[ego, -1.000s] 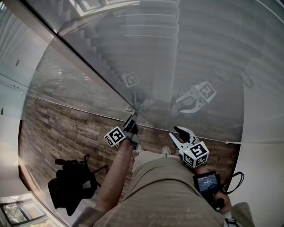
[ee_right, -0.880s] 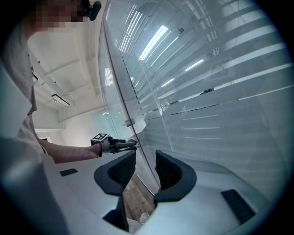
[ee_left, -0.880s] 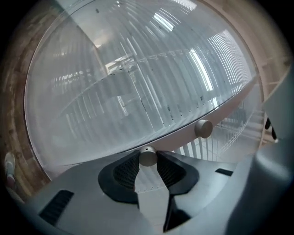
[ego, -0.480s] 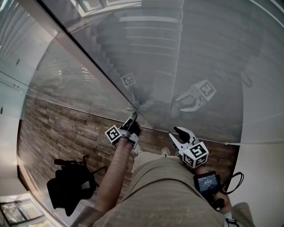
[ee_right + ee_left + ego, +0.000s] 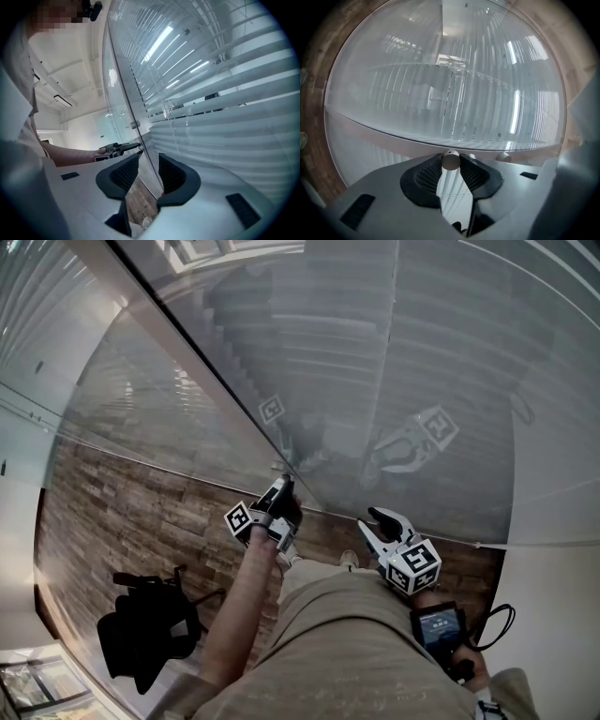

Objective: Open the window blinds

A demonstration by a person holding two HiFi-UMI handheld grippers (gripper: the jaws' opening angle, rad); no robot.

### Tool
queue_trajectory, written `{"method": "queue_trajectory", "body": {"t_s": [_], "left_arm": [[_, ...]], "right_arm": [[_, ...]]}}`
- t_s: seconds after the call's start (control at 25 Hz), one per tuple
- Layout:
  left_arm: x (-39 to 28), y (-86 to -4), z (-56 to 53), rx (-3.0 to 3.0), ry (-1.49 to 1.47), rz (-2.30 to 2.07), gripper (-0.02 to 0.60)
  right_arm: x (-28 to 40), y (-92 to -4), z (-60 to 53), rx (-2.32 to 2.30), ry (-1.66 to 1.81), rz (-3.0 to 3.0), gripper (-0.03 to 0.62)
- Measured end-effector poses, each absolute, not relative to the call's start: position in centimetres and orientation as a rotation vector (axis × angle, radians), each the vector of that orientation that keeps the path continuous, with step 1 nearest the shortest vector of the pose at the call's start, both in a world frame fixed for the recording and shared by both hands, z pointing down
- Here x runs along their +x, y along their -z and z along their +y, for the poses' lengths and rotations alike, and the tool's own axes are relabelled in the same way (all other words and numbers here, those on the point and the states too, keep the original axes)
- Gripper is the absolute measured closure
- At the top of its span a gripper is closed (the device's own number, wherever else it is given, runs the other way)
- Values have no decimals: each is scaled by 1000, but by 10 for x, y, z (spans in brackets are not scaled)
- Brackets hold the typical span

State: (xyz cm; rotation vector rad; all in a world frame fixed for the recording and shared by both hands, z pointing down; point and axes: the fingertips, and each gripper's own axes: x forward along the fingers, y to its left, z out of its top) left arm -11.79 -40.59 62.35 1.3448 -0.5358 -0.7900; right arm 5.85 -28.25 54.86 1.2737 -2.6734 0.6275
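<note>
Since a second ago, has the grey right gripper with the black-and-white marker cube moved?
No. The right gripper sits where it was, tips by the pale line across the floor.

Daylight filters through the blinds [image 5: 234, 122], brightest at one o'clock in the right gripper view. The head view is dimmer, its glass [image 5: 394, 381] hazy with grey reflections (low contrast). Both gripper views bow strongly, with black corners.
</note>
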Motion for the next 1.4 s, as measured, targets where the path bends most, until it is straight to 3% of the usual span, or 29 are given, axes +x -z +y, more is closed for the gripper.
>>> {"method": "queue_trajectory", "body": {"t_s": [0.36,0.52,0.6,0.84,0.96,1.4], "left_arm": [[-119,-621,-407,1333,831,-486,448],[-120,-611,-400,1496,780,-617,326],[-115,-608,-394,1641,634,-730,313],[-125,-611,-386,2197,-119,-1305,314],[-121,-607,-388,2341,-356,-1436,321],[-116,-609,-396,2405,-544,-1545,426]], "right_arm": [[55,-551,-281,1265,-635,-2677,451],[54,-559,-279,1264,-644,-2678,451],[54,-559,-281,1266,-649,-2676,451],[52,-552,-282,1266,-652,-2677,451],[53,-553,-282,1270,-655,-2676,451],[59,-551,-282,1288,-650,-2674,451]]}}
